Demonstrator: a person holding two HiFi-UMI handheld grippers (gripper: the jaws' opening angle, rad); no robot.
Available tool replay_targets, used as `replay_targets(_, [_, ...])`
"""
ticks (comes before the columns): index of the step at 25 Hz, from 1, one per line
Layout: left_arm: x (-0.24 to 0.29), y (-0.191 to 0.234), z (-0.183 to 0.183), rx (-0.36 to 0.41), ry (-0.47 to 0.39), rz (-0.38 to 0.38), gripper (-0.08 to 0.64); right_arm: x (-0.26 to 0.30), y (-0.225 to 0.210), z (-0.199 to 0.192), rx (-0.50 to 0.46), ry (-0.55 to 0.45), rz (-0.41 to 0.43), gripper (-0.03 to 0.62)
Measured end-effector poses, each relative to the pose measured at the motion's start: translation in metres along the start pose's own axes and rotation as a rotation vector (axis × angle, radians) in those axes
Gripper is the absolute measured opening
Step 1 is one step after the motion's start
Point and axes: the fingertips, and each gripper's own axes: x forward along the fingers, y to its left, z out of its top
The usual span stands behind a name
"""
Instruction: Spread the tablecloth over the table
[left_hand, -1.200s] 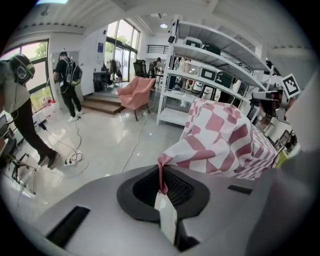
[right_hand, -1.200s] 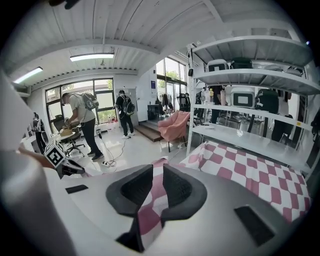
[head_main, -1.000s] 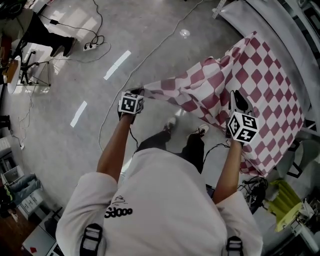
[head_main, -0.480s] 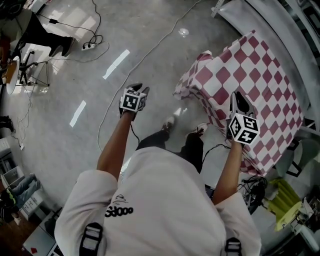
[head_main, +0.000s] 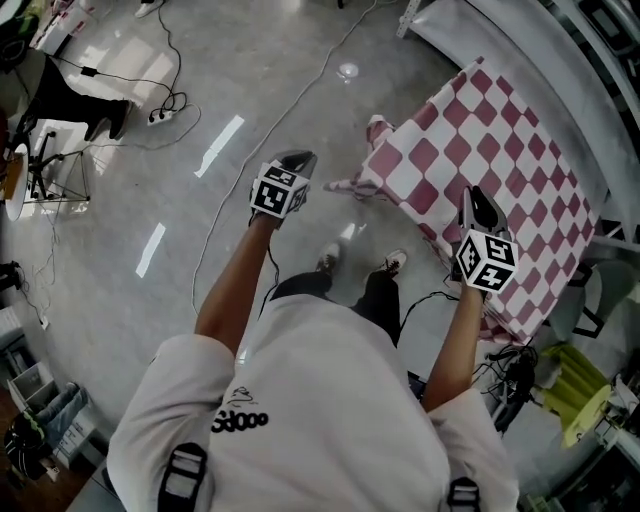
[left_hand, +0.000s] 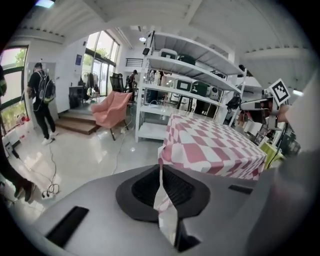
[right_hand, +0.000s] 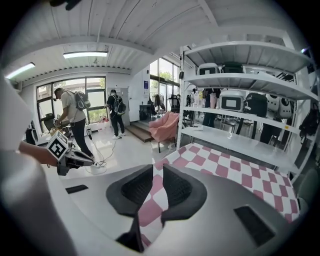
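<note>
Regrip noted at the hanging corner: the left gripper released the tablecloth, and the stretched-out corner fell back beside the table, which the cloth hides. The left jaws have just been closing again and now pinch a thin fold of that corner. The right gripper stays clamped on the near hem; judged mostly spread, corner still needs drawing out.

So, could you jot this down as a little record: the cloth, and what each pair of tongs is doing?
cloth: red-and-white checked tablecloth, hiding the table under it, beside white shelving
left tongs: jaws have just been closing, a cloth corner pinched between them
right tongs: shut on the cloth's near edge
person: standing, one pair of tongs in each hand
</note>
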Motion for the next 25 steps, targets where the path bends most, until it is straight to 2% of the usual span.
replay_targets(6, [0.028,-0.029,0.068,0.09,-0.066,-0.117,0.043,-0.009,-0.022,0.02,0.001,-0.018,-0.056,0.078])
replay_targets(9, [0.047,-0.046,0.09,0.152,-0.071,-0.191,0.099,-0.011,-0.028,0.029,-0.006,-0.03,-0.069,0.078])
replay_targets(12, [0.07,-0.062,0.099,0.25,-0.032,-0.262,0.149,-0.008,-0.031,0.034,-0.013,-0.039,-0.059,0.077])
replay_targets(16, [0.102,-0.08,0.096,0.408,0.056,-0.366,0.174,0.006,-0.033,0.036,-0.02,-0.035,-0.014,0.075])
replay_targets(19, [0.124,-0.081,0.088,0.477,0.137,-0.412,0.192,0.024,-0.037,0.031,-0.02,-0.011,0.021,0.075])
replay_targets(22, [0.141,-0.074,0.084,0.473,0.19,-0.425,0.191,0.045,-0.042,0.027,-0.019,0.015,0.054,0.075])
replay_targets(25, [0.154,-0.076,0.09,0.388,0.179,-0.466,0.185,0.064,-0.049,0.024,-0.024,0.038,0.08,0.075])
